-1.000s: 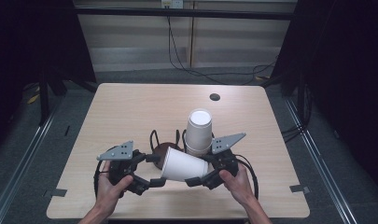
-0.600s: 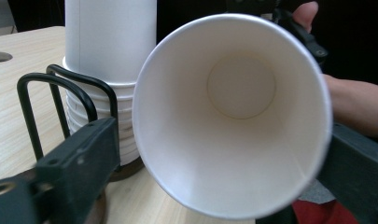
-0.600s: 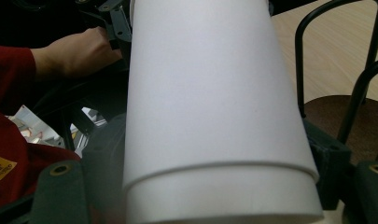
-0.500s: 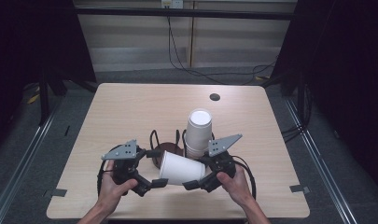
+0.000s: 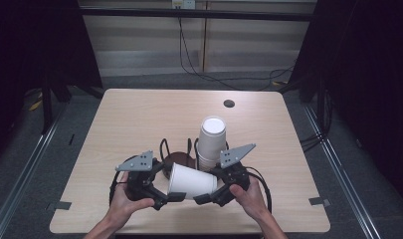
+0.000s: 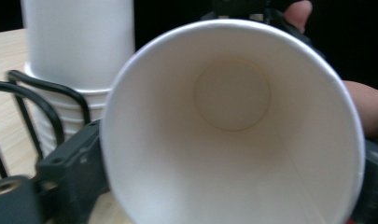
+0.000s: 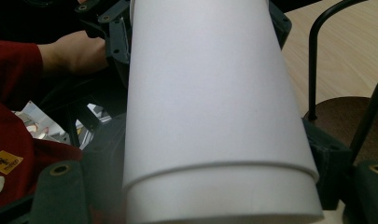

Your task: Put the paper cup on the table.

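Observation:
A white paper cup (image 5: pixel 191 181) lies on its side in the air between my two grippers, low over the table's near edge. My right gripper (image 5: pixel 210 188) is shut on its base end; in the right gripper view the cup (image 7: pixel 210 102) runs away from the camera between both jaws. My left gripper (image 5: pixel 170 188) is at the cup's mouth. Its jaws have just been opening wide and then easing in a little. In the left gripper view the cup (image 6: pixel 233 130) faces me with its round rim between the jaws, and I see no squeeze on it.
A stack of white cups (image 5: pixel 211 142) stands just behind the grippers, beside a black wire holder (image 5: pixel 164 148) on a brown round base (image 5: pixel 181 160). The wooden table (image 5: pixel 139 119) has a small dark hole (image 5: pixel 229 103) near its far edge.
My left gripper has shifted right toward the cup, and the cup's mouth now sits between its jaws. The right gripper and the cup have stayed put.

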A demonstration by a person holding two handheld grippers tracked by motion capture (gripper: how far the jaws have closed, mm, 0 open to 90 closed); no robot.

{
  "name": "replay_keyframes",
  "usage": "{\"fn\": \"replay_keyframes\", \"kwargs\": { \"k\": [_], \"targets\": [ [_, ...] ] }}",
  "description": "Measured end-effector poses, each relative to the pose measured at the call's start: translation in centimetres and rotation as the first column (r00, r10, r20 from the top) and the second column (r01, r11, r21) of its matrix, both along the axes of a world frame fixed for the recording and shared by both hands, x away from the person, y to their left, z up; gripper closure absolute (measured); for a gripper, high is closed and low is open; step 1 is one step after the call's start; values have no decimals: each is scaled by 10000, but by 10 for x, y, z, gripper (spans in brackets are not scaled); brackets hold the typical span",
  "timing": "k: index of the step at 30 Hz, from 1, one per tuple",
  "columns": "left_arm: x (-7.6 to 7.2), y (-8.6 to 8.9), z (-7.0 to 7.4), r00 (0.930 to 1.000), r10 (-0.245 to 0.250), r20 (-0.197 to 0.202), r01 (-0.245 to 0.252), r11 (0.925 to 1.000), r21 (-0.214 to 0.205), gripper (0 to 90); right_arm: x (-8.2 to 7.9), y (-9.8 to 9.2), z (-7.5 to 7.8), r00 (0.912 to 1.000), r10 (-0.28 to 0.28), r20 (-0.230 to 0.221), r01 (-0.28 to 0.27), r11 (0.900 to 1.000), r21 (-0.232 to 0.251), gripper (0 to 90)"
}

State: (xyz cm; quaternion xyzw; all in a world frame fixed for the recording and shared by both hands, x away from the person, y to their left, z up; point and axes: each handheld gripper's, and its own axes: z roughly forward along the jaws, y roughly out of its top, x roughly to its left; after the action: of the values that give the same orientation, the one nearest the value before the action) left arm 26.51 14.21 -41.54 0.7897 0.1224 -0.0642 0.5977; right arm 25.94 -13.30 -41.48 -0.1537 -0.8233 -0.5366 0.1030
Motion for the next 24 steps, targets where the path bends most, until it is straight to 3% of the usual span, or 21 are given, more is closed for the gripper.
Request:
{"fn": "replay_keyframes", "kwargs": {
  "k": [8, 13, 16, 24],
  "targets": [
    [-1, 0, 1, 10000, 12, -27, -12, 9998, 220, 74, 1, 1, -2, 9998, 137, -115, -137, 9999, -45, 242],
    [1, 2, 2, 9993, -146, -358, 156, 9995, 268, 103, 1, 1, -3, 9998, 190, -62, -191, 9998, -20, 243],
    [3, 2, 4, 9989, -315, -347, 333, 9980, 532, 113, 1, 1, -4, 9998, 171, -40, -172, 9998, -87, 237],
    [2, 3, 7, 9995, -264, -195, 275, 9977, 619, 149, 2, 2, -5, 10000, 57, -3, -57, 9999, -137, 206]
  ]
}}
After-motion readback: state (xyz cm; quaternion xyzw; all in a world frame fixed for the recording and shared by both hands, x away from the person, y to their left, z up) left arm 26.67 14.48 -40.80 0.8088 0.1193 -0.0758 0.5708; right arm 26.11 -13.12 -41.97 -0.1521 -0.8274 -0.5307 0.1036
